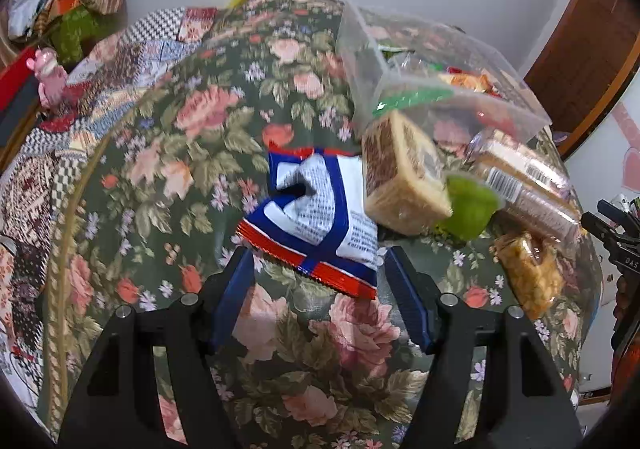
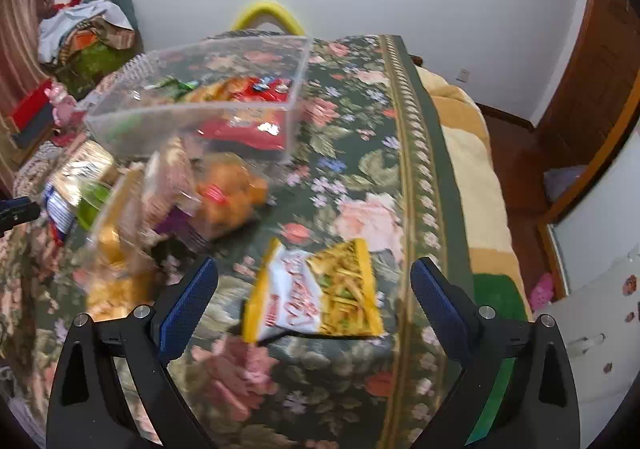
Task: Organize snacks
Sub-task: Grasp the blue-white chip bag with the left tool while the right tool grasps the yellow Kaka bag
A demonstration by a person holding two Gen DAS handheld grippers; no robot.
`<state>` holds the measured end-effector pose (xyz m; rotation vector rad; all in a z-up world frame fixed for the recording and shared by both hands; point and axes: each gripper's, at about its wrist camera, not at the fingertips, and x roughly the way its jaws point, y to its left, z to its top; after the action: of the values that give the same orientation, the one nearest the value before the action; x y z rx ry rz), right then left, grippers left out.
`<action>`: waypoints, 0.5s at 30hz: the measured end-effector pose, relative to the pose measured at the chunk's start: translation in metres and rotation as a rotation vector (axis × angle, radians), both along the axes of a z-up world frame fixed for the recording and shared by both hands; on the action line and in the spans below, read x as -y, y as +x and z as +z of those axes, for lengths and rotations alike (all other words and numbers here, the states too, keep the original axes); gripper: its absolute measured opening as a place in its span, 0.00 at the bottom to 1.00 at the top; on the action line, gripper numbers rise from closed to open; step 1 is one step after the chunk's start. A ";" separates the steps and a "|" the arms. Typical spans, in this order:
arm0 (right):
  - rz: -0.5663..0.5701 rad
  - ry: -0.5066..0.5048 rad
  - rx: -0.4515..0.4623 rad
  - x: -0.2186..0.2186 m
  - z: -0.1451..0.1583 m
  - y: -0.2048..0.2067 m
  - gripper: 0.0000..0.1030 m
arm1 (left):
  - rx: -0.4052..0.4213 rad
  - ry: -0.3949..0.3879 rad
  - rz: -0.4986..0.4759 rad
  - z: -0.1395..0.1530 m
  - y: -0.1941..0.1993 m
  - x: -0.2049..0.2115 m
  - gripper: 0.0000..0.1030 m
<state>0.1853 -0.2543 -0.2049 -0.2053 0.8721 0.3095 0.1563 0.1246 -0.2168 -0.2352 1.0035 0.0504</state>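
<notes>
In the left wrist view a blue, white and red snack packet (image 1: 320, 217) lies on the floral cloth. My left gripper (image 1: 316, 261) hangs open just over its near edge, a blue pad on either side, neither touching it. In the right wrist view a yellow and white chips packet (image 2: 316, 293) lies flat between the wide-open fingers of my right gripper (image 2: 316, 265), untouched. A clear plastic bin (image 1: 440, 93) (image 2: 192, 105) holding several snacks stands beyond both packets.
Loose snacks crowd the bin's front: a wafer block (image 1: 400, 177), a green jelly cup (image 1: 468, 209), a biscuit sleeve (image 1: 528, 185), an orange bag (image 2: 228, 193). The cloth's bordered edge (image 2: 416, 177) drops off right onto a yellow blanket (image 2: 468, 153). A clothes pile (image 1: 68, 9) sits far left.
</notes>
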 end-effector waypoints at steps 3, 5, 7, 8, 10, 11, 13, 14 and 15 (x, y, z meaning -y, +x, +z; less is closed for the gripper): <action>-0.014 0.000 -0.014 0.005 -0.007 -0.001 0.94 | -0.010 -0.008 0.003 -0.009 0.008 0.002 0.69; -0.024 -0.003 -0.029 0.007 -0.013 0.001 0.94 | -0.012 0.007 0.009 -0.014 0.015 0.003 0.72; -0.034 -0.004 -0.042 0.007 -0.019 0.002 0.94 | -0.007 0.033 0.018 -0.017 0.024 0.003 0.75; -0.038 0.002 -0.052 0.008 -0.022 0.003 0.94 | -0.005 0.040 0.019 -0.018 0.027 0.003 0.75; -0.041 0.010 -0.067 0.009 -0.027 0.005 0.94 | -0.009 0.047 0.018 -0.022 0.034 0.000 0.76; -0.040 0.014 -0.075 0.009 -0.028 0.006 0.94 | -0.014 0.047 0.019 -0.024 0.036 -0.001 0.76; -0.039 0.024 -0.090 0.007 -0.031 0.007 0.94 | -0.029 0.044 0.019 -0.030 0.043 -0.005 0.76; -0.037 0.028 -0.096 0.007 -0.033 0.008 0.94 | -0.031 0.041 0.018 -0.032 0.045 -0.006 0.76; -0.035 0.030 -0.098 0.006 -0.034 0.008 0.94 | -0.030 0.044 0.018 -0.033 0.047 -0.007 0.76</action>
<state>0.1937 -0.2599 -0.2392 -0.1473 0.9666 0.3020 0.2034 0.1312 -0.2502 -0.2034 1.0291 0.0926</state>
